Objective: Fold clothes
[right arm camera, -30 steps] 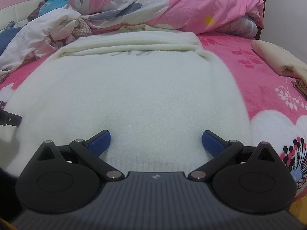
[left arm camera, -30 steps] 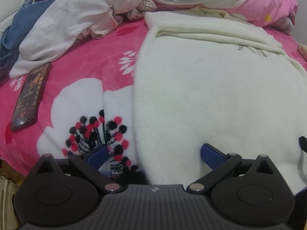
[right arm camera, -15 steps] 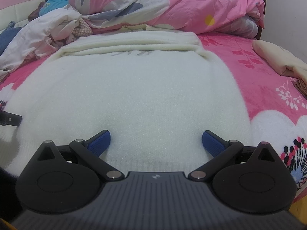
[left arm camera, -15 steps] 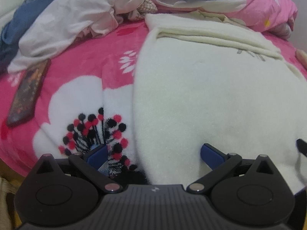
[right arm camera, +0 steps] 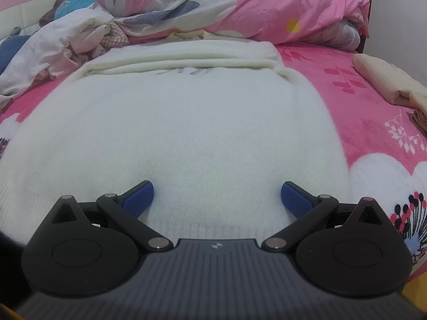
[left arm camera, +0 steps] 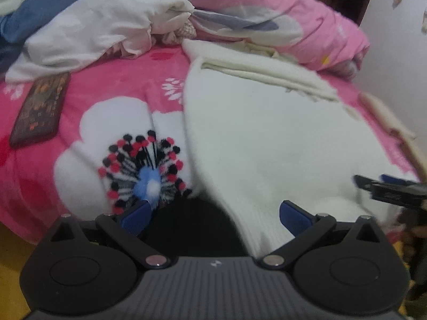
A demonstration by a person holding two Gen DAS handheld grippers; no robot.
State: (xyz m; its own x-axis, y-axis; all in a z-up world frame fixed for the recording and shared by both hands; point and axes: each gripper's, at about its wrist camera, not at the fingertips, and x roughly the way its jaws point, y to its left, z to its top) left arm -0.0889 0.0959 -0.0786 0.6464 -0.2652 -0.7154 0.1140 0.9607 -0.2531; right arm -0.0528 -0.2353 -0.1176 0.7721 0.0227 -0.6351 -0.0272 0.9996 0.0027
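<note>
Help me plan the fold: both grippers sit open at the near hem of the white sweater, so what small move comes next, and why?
Probably ease the left gripper right and forward onto the white sweater hem corner, then close. Its open jaws straddle the sweater's left edge, half over the pink blanket, while the right gripper already sits open over the hem.

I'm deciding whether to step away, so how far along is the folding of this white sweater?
Early on. Done: the white sweater lies flat on the pink blanket, its far end already doubled over, and a beige folded garment sits aside. In hand: nothing; the left claw and right claw are both open at the near hem. Left: folding the sweater's body, then the crumpled clothes pile.
</note>
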